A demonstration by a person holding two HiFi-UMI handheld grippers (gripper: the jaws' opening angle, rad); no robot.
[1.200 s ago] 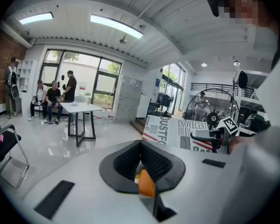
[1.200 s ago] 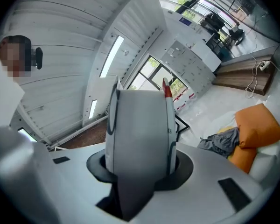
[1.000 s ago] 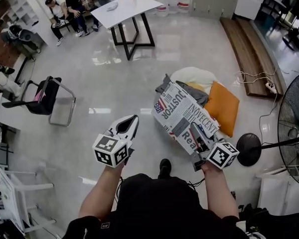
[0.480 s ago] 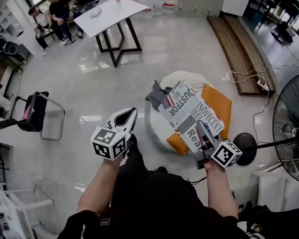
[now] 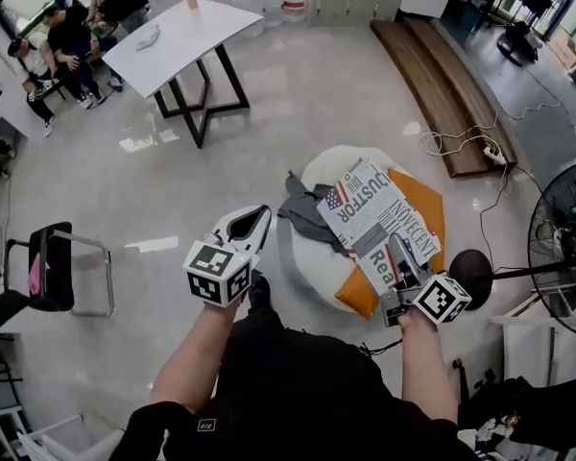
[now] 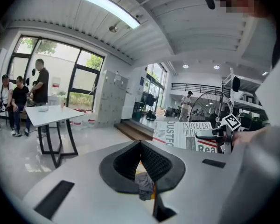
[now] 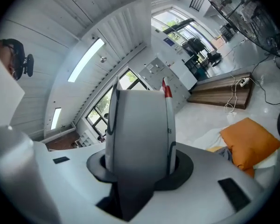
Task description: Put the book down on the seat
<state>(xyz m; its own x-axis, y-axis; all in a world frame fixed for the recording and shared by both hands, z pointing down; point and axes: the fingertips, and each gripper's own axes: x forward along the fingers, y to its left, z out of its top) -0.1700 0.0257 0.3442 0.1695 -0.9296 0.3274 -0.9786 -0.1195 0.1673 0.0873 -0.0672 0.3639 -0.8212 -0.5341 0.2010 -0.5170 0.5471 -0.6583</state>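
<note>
The person wears a black short-sleeved top (image 5: 298,382) with a small white logo (image 5: 204,424) on the left sleeve, and a black shoe (image 5: 259,289). The left gripper (image 5: 257,221) and right gripper (image 5: 397,250) are white shells with black-lined jaws, and each carries a black-and-white marker cube (image 5: 216,274).

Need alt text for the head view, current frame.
Seen from above, the right gripper holds a newspaper-print book over a white beanbag seat with an orange cushion and grey cloth. The left gripper hovers empty beside it, jaws shut.
</note>
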